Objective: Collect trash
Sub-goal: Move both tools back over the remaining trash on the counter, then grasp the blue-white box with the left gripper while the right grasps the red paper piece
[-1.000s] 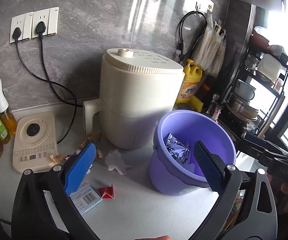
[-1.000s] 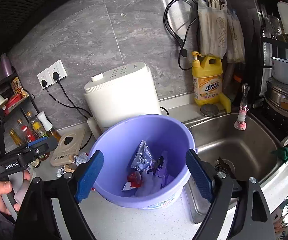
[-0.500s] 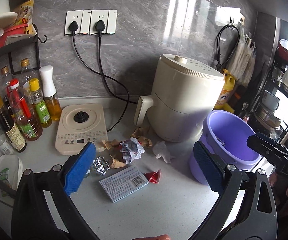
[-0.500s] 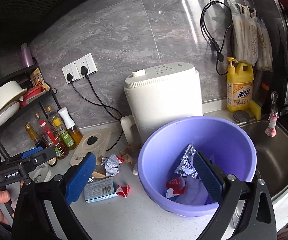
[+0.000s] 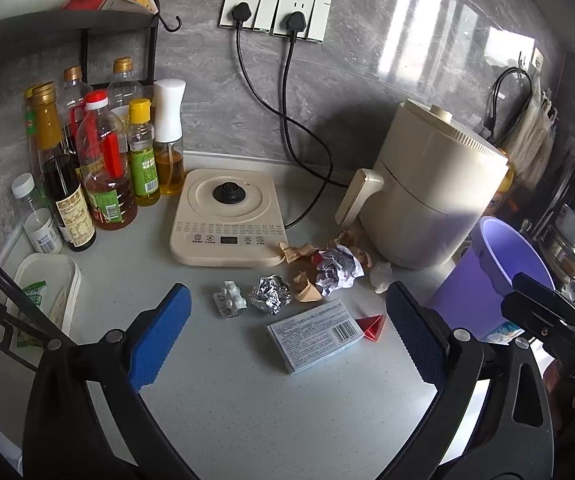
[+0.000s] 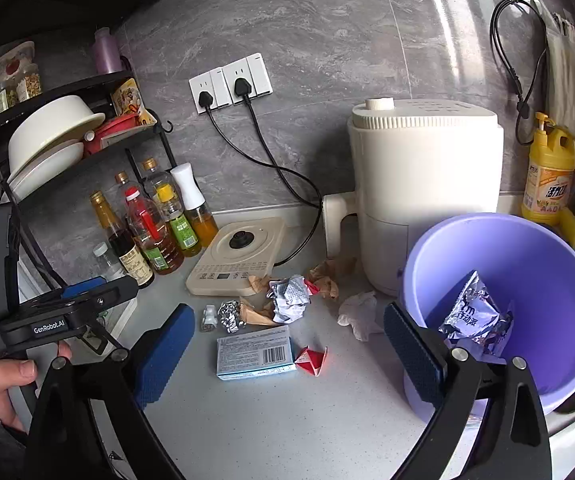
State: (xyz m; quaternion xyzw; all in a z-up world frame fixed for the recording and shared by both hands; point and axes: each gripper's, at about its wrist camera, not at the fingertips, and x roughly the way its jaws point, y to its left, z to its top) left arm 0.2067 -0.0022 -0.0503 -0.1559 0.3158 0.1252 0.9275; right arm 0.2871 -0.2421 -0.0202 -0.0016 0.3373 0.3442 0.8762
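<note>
From the left wrist view, the left tongs (image 5: 287,332) are spread wide and hold nothing. The trash lies on the grey surface (image 5: 247,408) just ahead of them, in the gap between the two blue pads. Nearest is the flat blue box (image 5: 313,334). Its long side runs slanted, from low left up to the right. A small red wrapper (image 5: 372,326) touches its right end. A little farther lie the foil ball (image 5: 270,294), a small white piece (image 5: 229,303) and the crumpled paper (image 5: 337,268). The purple bucket (image 5: 499,264) stands off to the right, past the right pad.

From the right wrist view, the right tongs (image 6: 287,354) are spread wide too and hold nothing; they have just been closing a tiny bit. The blue box (image 6: 255,352) lies right between the pads, close in front, with its long side going left to right. The red wrapper (image 6: 311,360) sits at its right end. The white tissue (image 6: 357,314) lies near the bucket. The purple bucket (image 6: 527,264) is right beside the right pad, and a silver bag (image 6: 475,314) is already in it.

I think both tongs are about as near to the box. The right ones are closer to the bucket.
</note>
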